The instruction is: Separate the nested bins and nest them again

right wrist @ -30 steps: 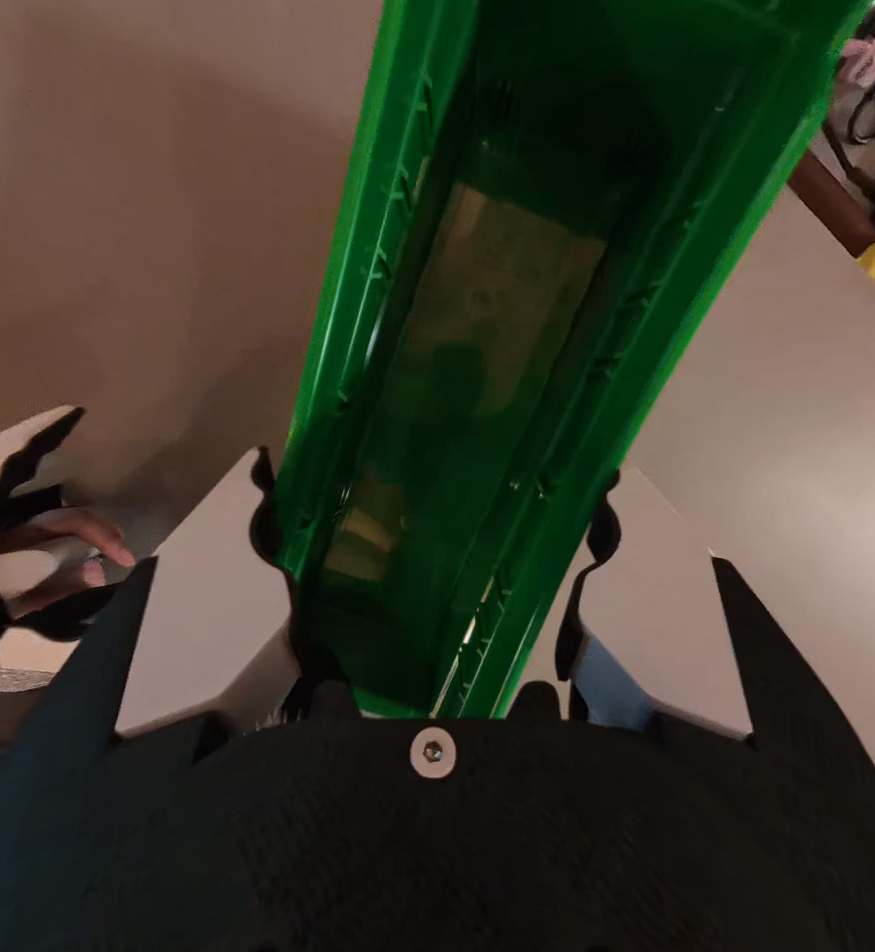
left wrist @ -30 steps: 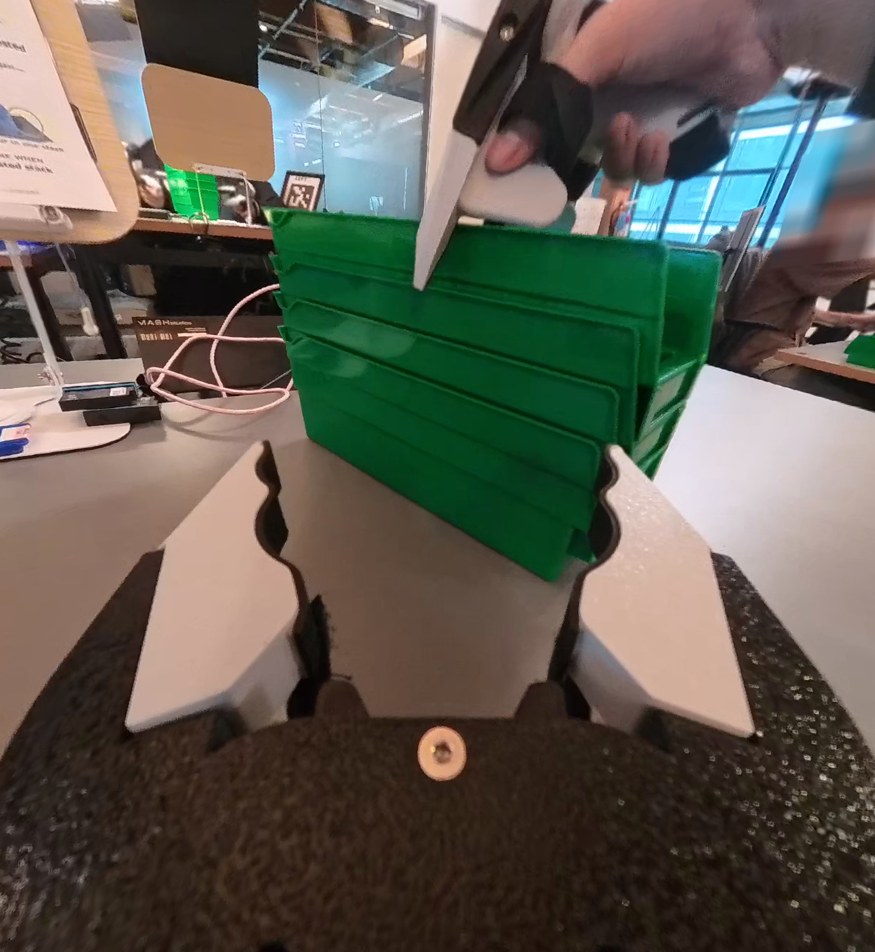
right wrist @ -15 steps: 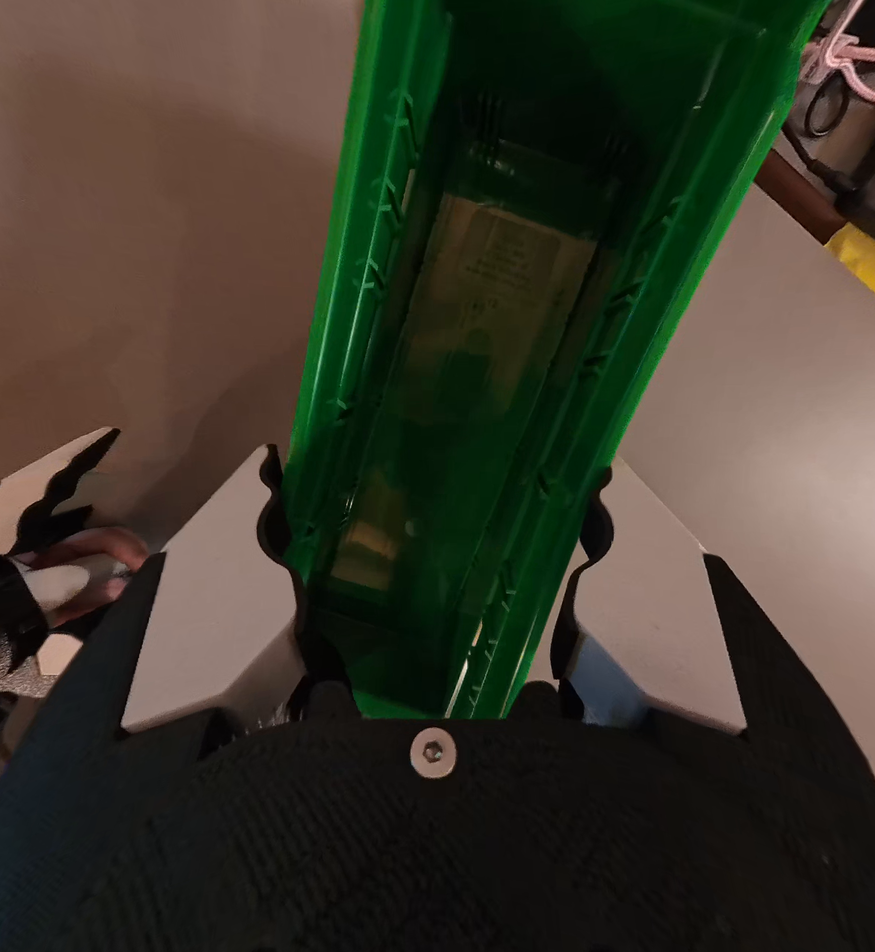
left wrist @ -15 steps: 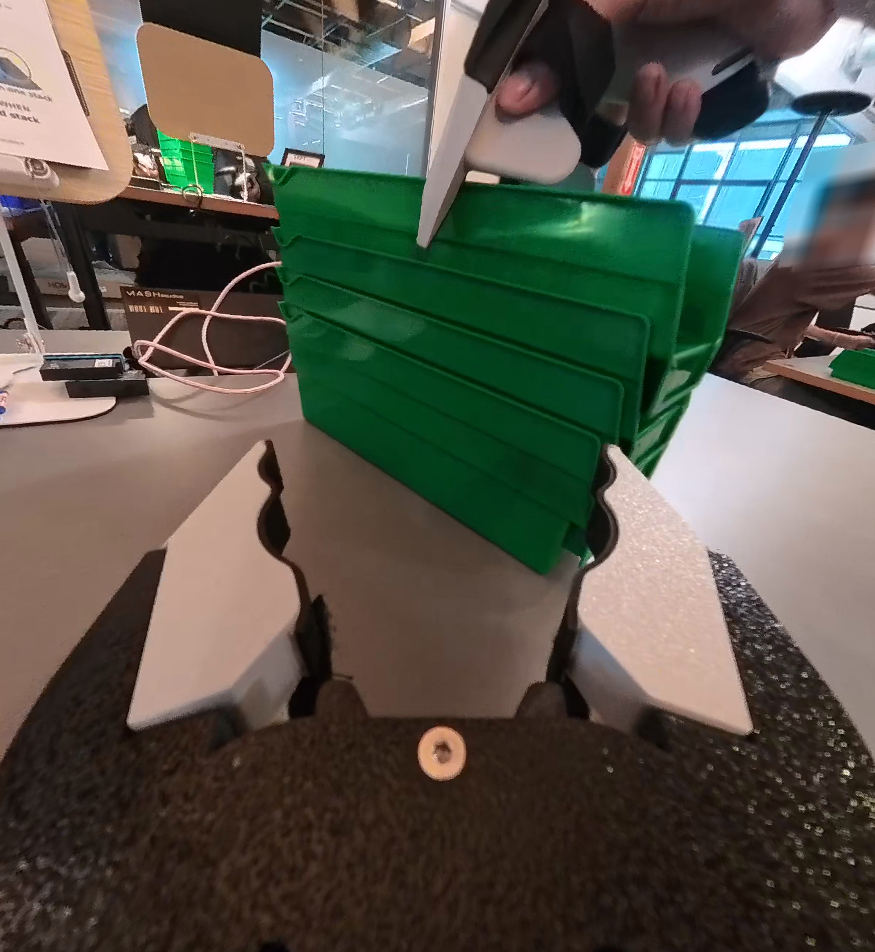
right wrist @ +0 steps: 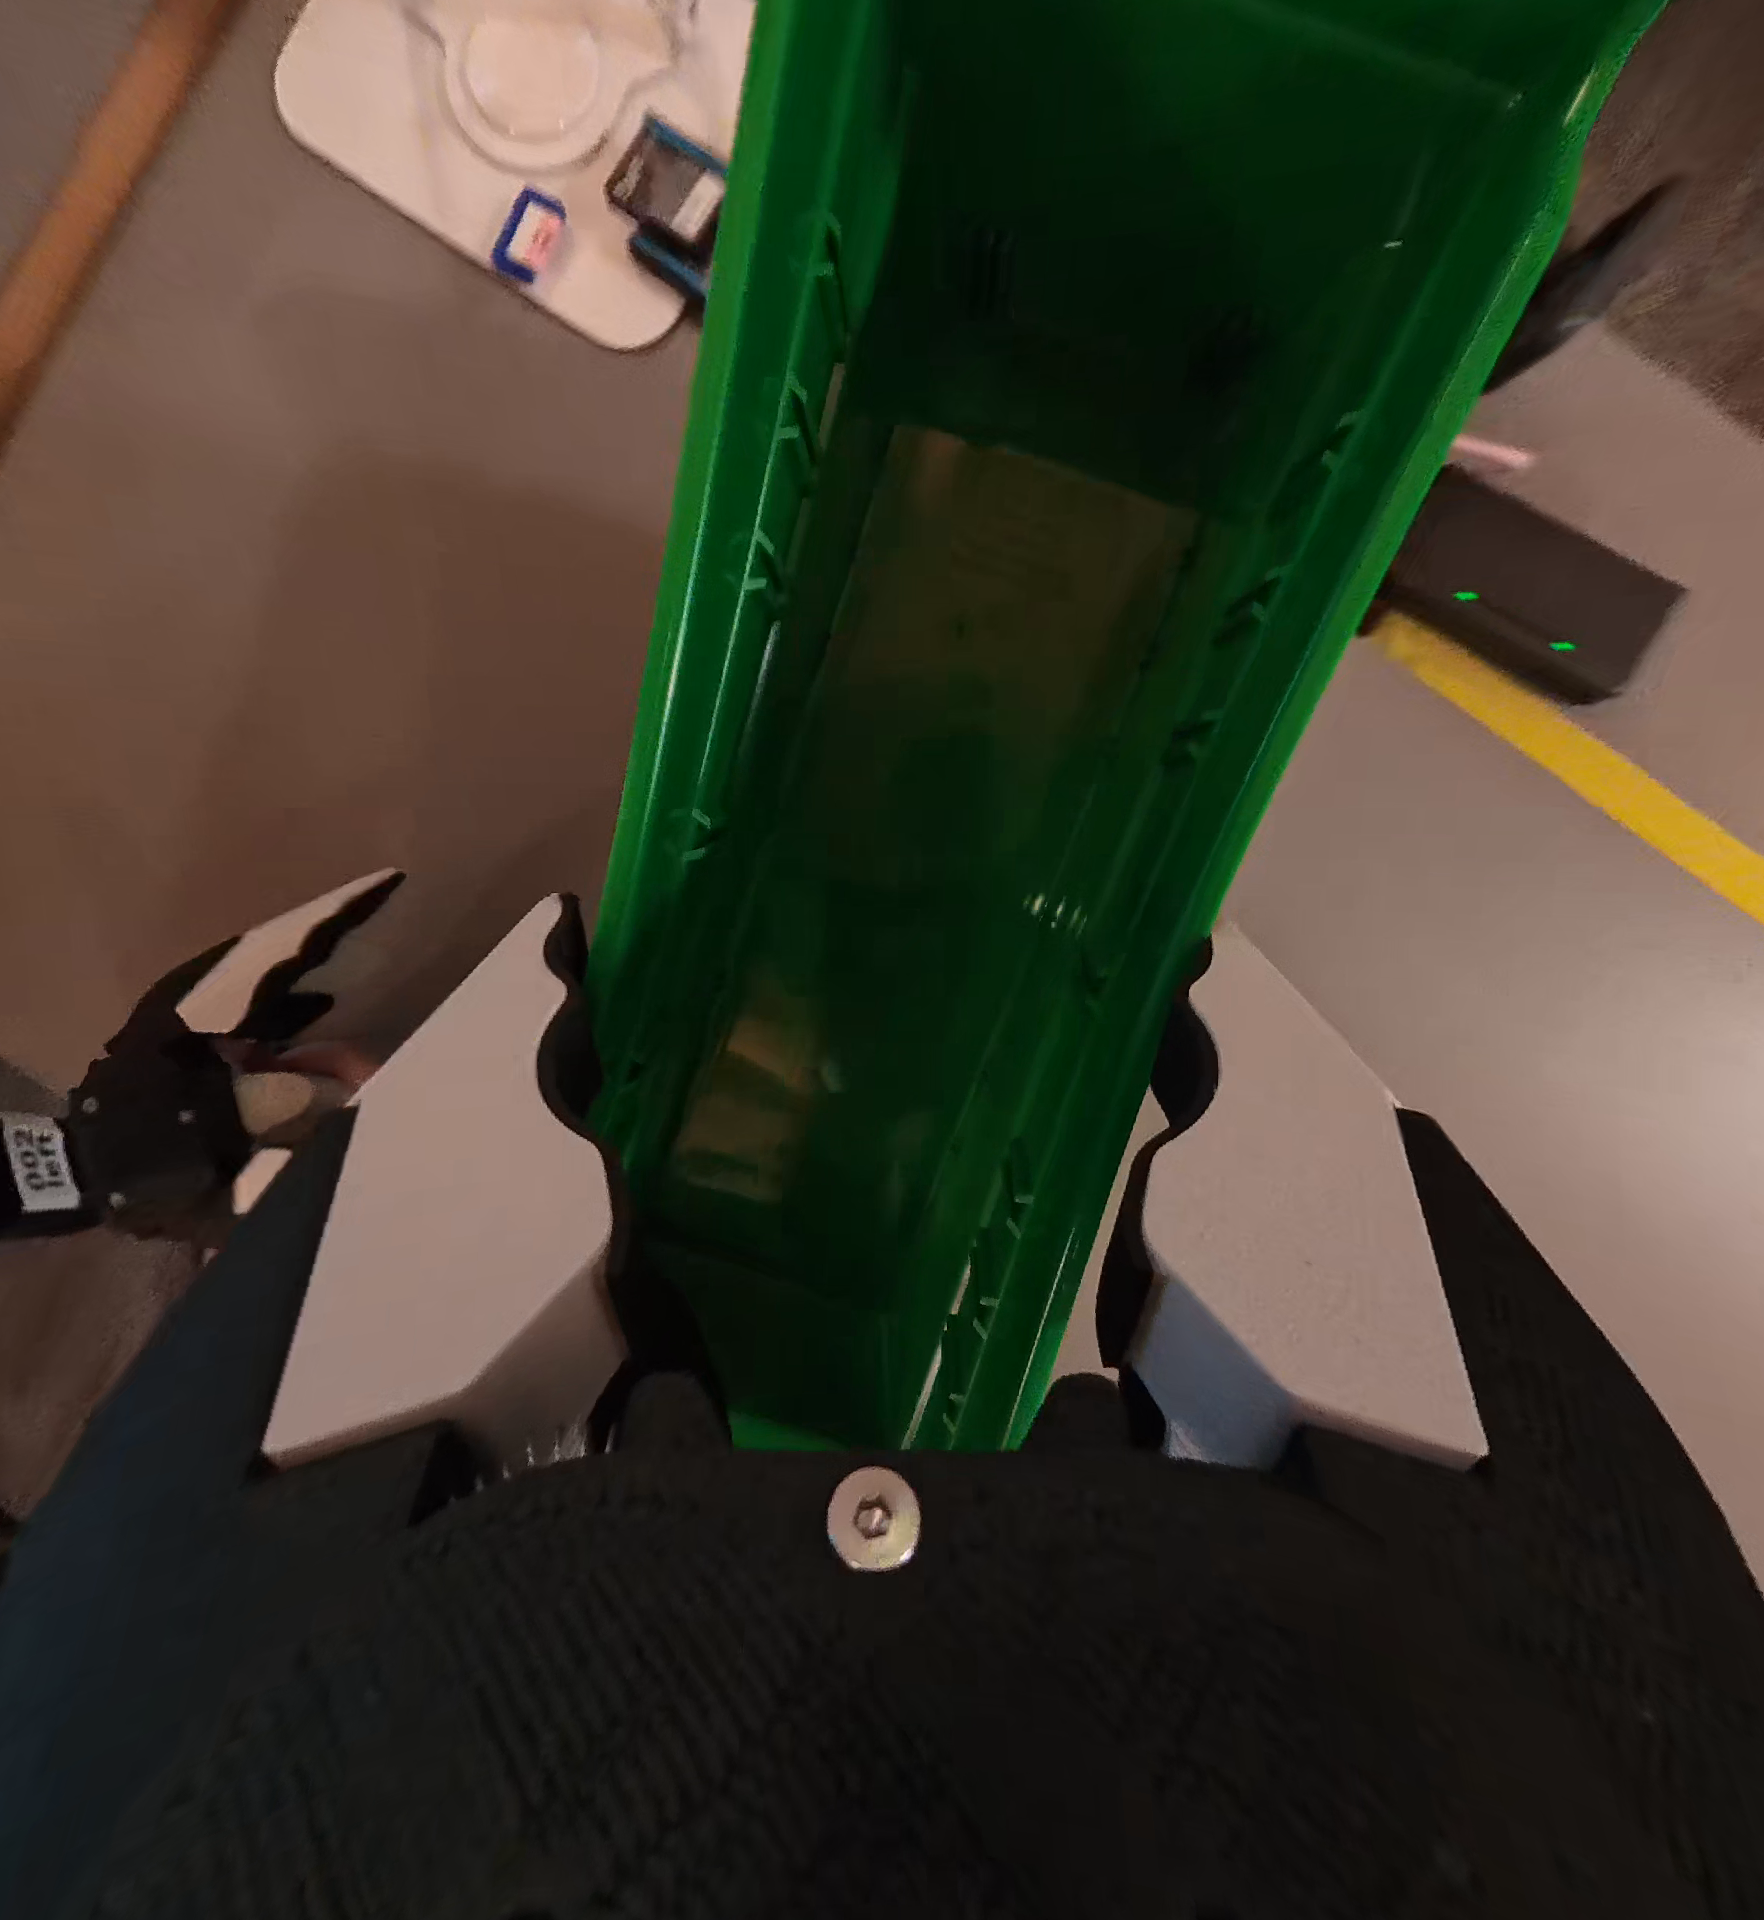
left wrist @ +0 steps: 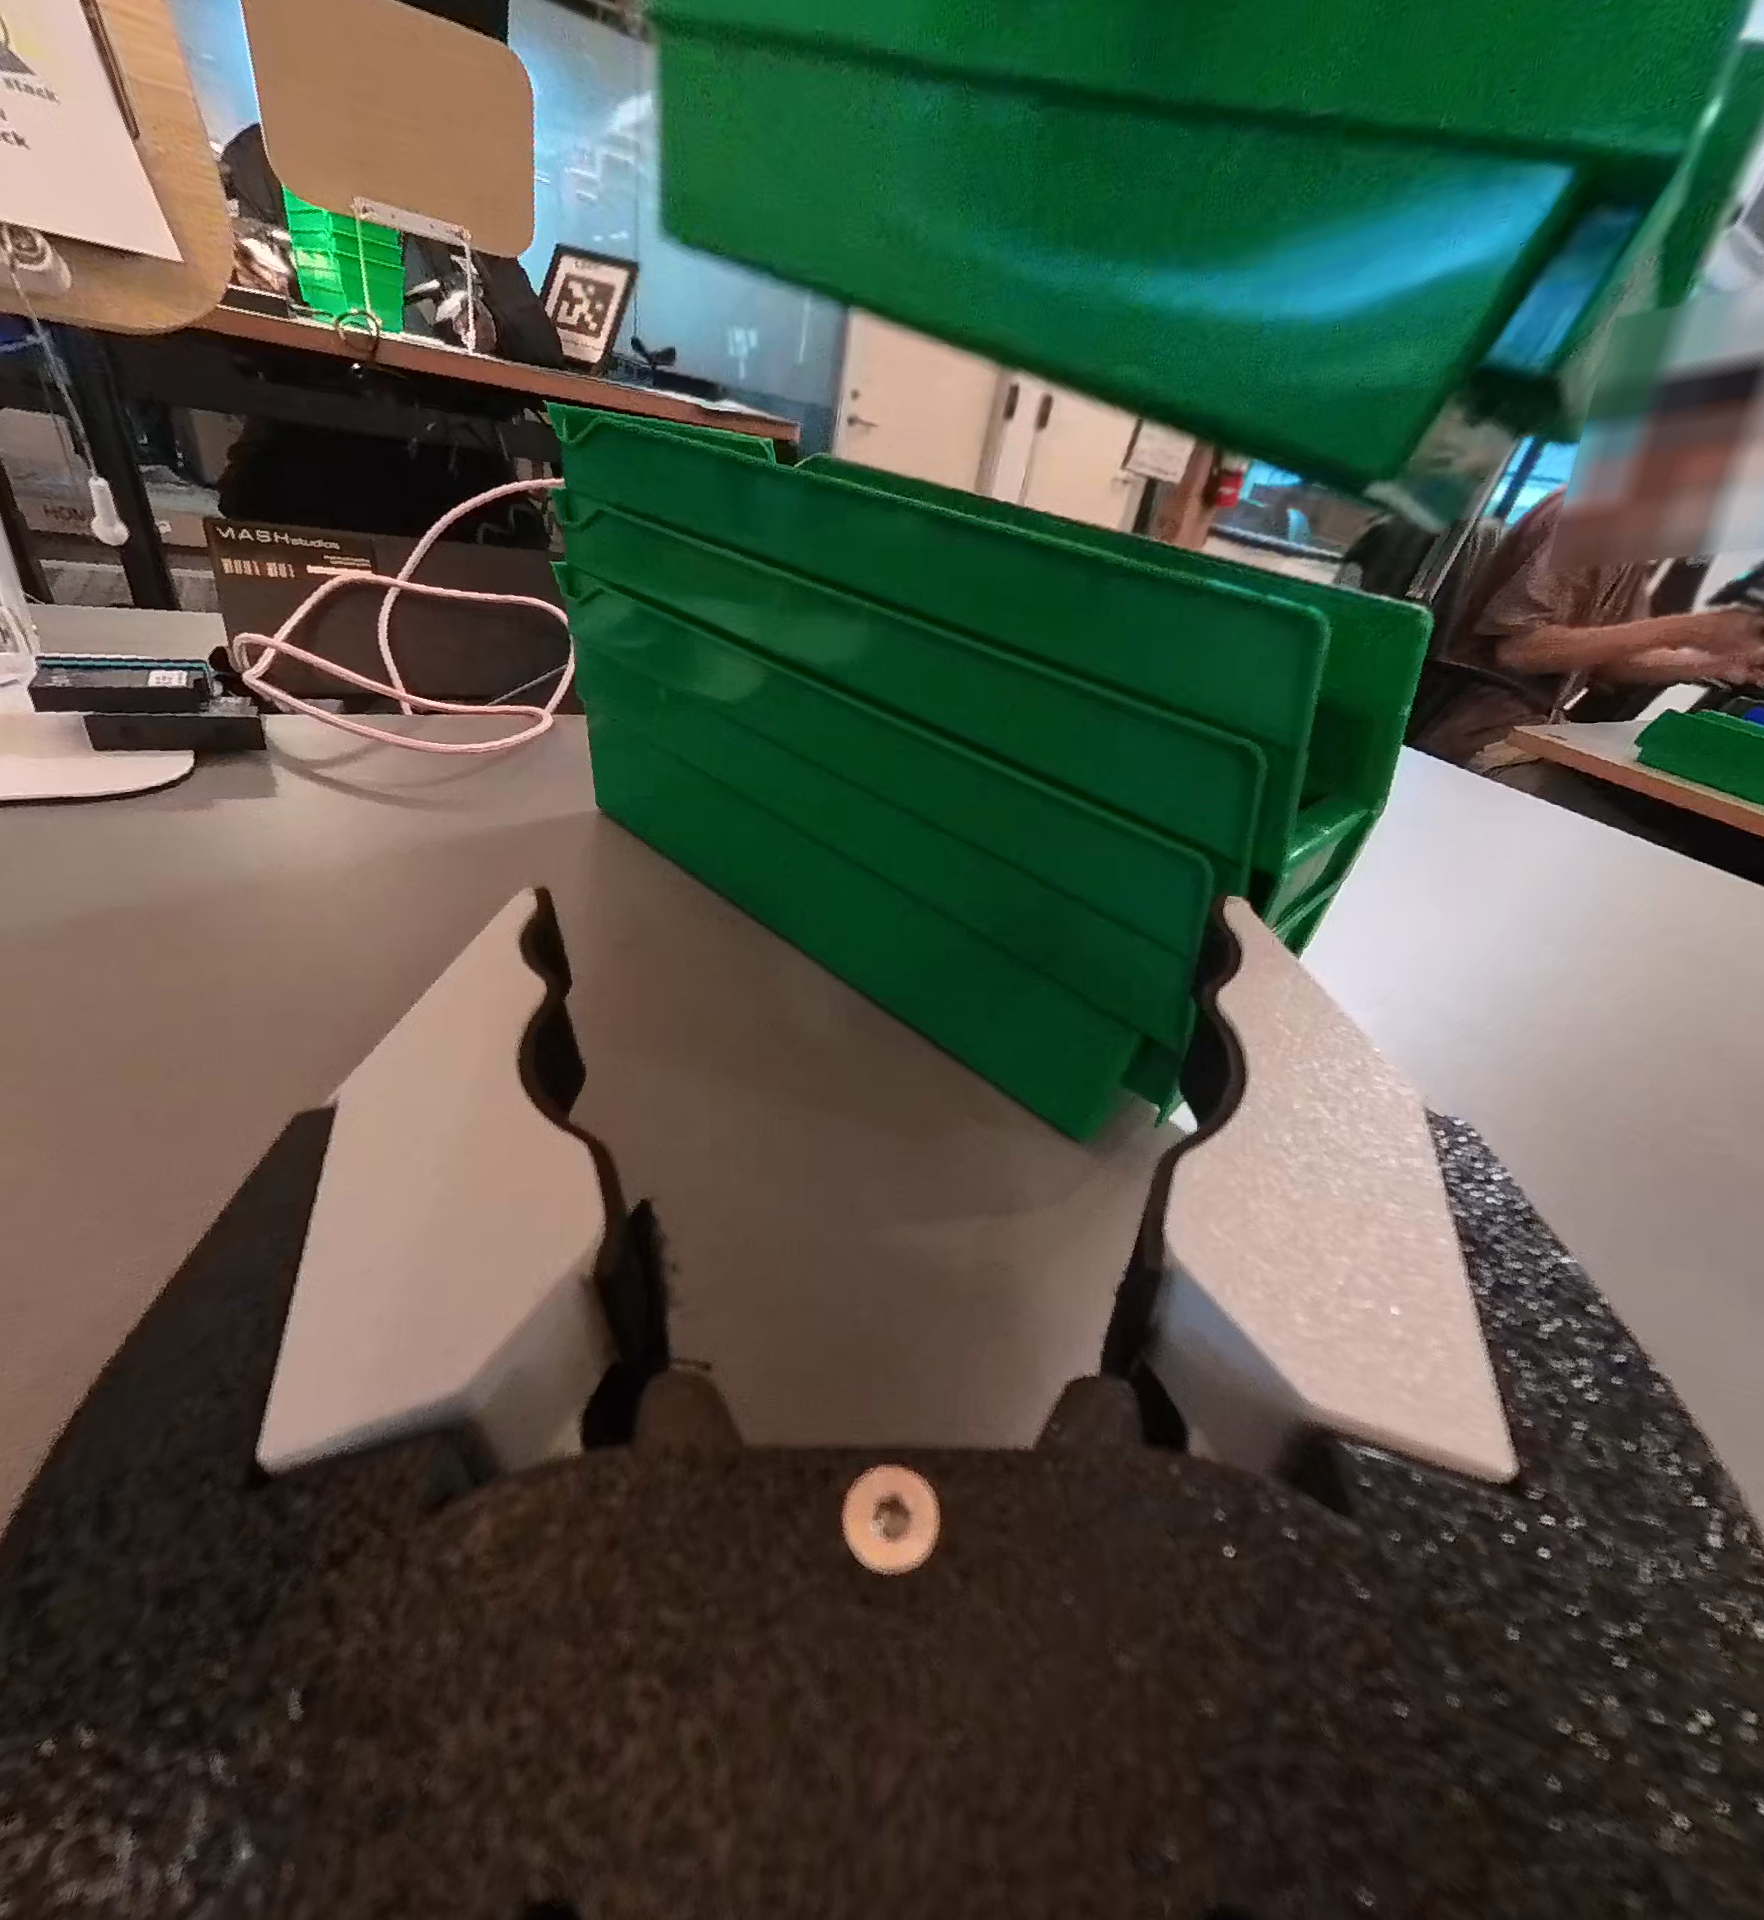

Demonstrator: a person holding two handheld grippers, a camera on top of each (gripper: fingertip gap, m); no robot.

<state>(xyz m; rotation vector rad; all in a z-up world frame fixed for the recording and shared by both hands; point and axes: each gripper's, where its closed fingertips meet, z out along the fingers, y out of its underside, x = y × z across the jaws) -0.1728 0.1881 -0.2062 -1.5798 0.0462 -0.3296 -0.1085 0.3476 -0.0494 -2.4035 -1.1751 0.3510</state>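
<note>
A stack of several nested green bins (left wrist: 909, 748) stands on the grey table (left wrist: 182, 935). My left gripper (left wrist: 883, 914) is open and empty, low over the table just in front of the stack, its right fingertip by the stack's lower corner. My right gripper (right wrist: 883, 935) is shut on one green bin (right wrist: 1065, 520), gripping it across its width at one end. That lifted bin (left wrist: 1117, 208) hangs clear above the stack in the left wrist view. The left gripper (right wrist: 265, 977) also shows at the left of the right wrist view.
A pink cable (left wrist: 410, 665), a black box (left wrist: 379, 613) and a white pad (left wrist: 26, 748) with small items lie at the back left. A sign on a stand (left wrist: 47, 125) rises there. A person (left wrist: 1584, 623) sits at the right, beyond the table. A black device (right wrist: 1522, 592) sits below.
The right gripper has lifted the top bin up off the stack, so it now hangs free above it. The left gripper has stayed open in front of the stack.
</note>
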